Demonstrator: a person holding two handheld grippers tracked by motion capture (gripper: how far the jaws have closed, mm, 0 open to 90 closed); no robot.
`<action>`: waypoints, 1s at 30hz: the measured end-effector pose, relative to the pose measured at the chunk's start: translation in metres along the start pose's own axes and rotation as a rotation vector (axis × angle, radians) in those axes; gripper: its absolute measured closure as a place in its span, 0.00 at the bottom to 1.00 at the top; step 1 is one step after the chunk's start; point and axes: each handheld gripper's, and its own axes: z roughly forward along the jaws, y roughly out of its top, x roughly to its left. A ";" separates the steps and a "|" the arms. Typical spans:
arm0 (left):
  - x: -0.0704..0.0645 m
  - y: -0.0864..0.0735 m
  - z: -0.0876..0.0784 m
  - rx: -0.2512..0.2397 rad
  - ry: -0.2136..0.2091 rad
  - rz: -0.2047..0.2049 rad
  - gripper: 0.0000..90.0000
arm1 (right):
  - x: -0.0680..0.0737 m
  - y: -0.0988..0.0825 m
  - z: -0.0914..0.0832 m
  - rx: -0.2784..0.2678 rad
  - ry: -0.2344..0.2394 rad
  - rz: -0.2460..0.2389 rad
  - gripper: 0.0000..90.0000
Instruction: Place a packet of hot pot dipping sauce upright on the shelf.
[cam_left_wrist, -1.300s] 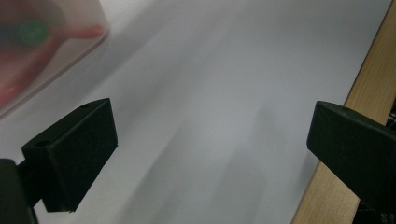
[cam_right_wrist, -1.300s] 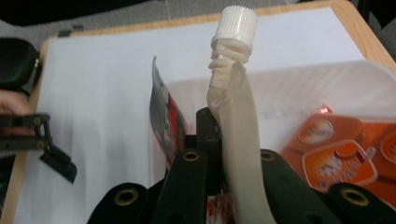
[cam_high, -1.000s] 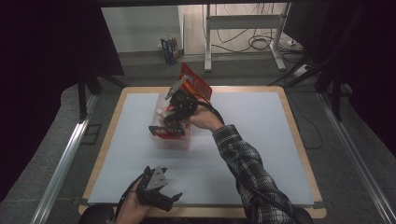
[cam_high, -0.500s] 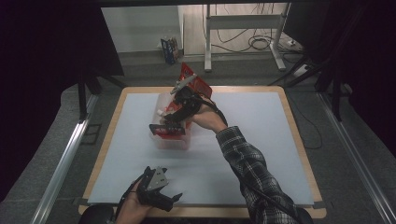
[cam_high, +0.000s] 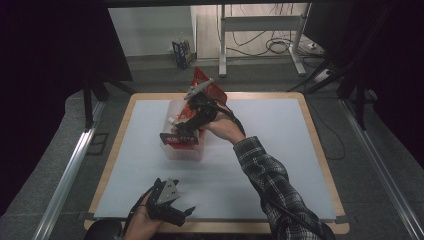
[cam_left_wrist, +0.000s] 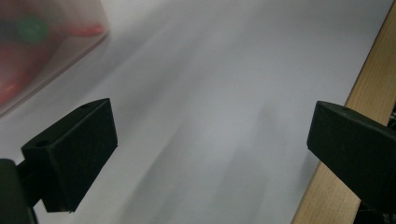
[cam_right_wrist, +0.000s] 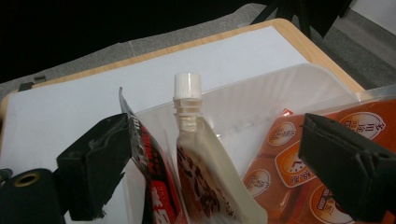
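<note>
A clear plastic bin (cam_high: 186, 150) stands on the white table mat, left of centre, with red and orange pouches in it. My right gripper (cam_high: 172, 130) hangs over the bin, open. In the right gripper view its jaws (cam_right_wrist: 212, 140) stand wide apart around an upright pale spouted pouch (cam_right_wrist: 201, 177) with a white cap (cam_right_wrist: 187, 87), not touching it. A red pouch (cam_right_wrist: 156, 196) leans on its left, and orange pouches (cam_right_wrist: 285, 163) lie to its right. My left gripper (cam_high: 175, 200) rests near the table's front edge, open with nothing between its jaws (cam_left_wrist: 210, 140).
The white mat (cam_high: 280, 150) covers a wooden tabletop whose rim (cam_left_wrist: 369, 93) lies just right of the left gripper. The bin's blurred corner (cam_left_wrist: 42, 51) shows up and left of it. A red pouch (cam_high: 214, 91) sticks up at the bin's far end.
My right gripper has slid down and left over the bin toward its near end. The left gripper has stayed where it was.
</note>
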 end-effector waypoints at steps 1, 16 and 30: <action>0.000 0.000 0.000 -0.002 0.000 -0.002 0.02 | 0.000 0.000 -0.001 -0.001 0.002 0.001 0.10; 0.001 0.000 -0.001 -0.016 -0.001 -0.015 0.01 | 0.006 -0.003 -0.013 -0.020 -0.002 0.014 0.05; 0.001 0.000 -0.001 -0.011 0.001 -0.013 0.01 | 0.008 -0.015 -0.025 -0.049 -0.023 0.034 0.02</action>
